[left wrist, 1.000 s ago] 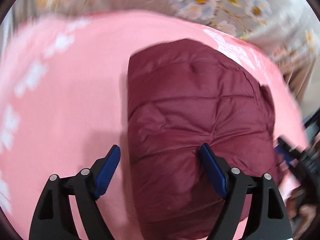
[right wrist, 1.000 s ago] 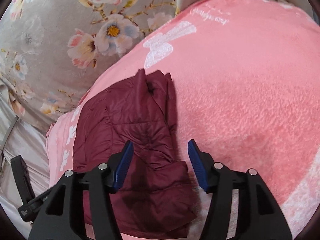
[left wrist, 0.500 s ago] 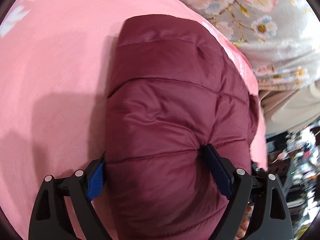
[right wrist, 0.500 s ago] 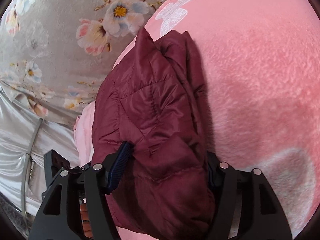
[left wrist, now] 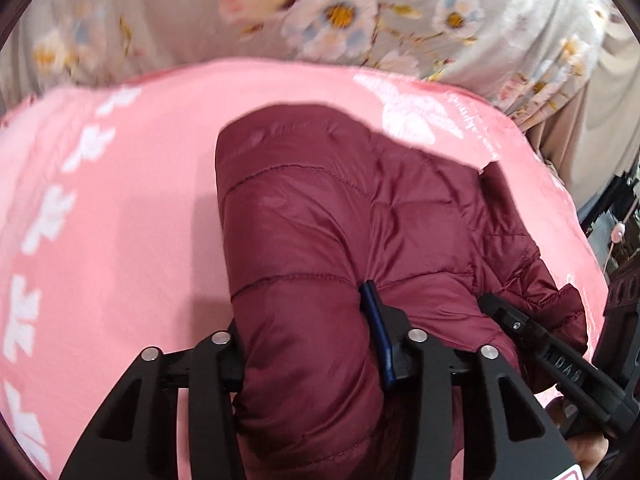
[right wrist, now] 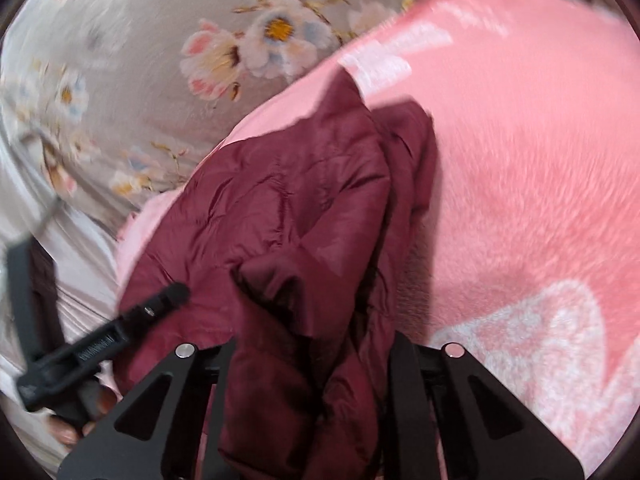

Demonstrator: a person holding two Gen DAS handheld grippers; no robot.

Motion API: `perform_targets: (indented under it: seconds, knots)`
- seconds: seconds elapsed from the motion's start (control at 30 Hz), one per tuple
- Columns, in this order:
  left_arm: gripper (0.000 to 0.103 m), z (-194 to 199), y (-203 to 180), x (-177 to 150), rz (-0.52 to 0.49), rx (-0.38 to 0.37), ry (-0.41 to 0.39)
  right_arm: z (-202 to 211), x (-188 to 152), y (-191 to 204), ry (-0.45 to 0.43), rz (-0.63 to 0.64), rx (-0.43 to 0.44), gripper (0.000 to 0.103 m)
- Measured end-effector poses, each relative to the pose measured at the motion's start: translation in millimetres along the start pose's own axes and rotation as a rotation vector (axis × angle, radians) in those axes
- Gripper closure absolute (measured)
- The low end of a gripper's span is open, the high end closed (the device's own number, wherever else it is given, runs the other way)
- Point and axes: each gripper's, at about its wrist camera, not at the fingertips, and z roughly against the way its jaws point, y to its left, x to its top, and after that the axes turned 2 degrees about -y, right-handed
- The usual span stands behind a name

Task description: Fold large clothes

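A folded maroon quilted puffer jacket [left wrist: 320,220] lies on a pink fleece blanket [left wrist: 120,208]. My left gripper [left wrist: 308,344] is shut on the jacket's near puffy edge, with fabric bulging between its jaws. The jacket also shows in the right wrist view [right wrist: 288,208], where my right gripper [right wrist: 312,364] is shut on its bunched near end. The right gripper shows at the right of the left wrist view [left wrist: 552,360], and the left gripper at the left of the right wrist view [right wrist: 108,340].
A grey floral bedsheet [left wrist: 360,12] lies beyond the pink blanket [right wrist: 520,140]. White butterfly prints mark the blanket. Dark furniture and clutter [left wrist: 616,232] stand at the far right edge.
Both grippers moved in over the jacket's near end and closed on it. The jacket's gripped end is now bunched and drawn up toward the cameras.
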Motion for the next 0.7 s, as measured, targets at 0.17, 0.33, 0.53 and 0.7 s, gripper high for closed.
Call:
perform_targets:
  seconds: [0.17,0.33,0.53,0.7]
  knots:
    - [0.066,31,5,6,-0.044,0.012,-0.087,11,1,32,-0.065,0.1,-0.047,0.089]
    - [0.066,53,14,17,-0.084,0.031,-0.185,17,4,68,-0.14,0.209,-0.061,0.09]
    - [0.067,79,51,38,-0.101,0.049,-0.289,5,16,122,-0.221,0.315,-0.038,0.09]
    - [0.067,95,82,57,-0.131,0.086,-0.37,-14,26,167,-0.269,0.389,-0.002,0.09]
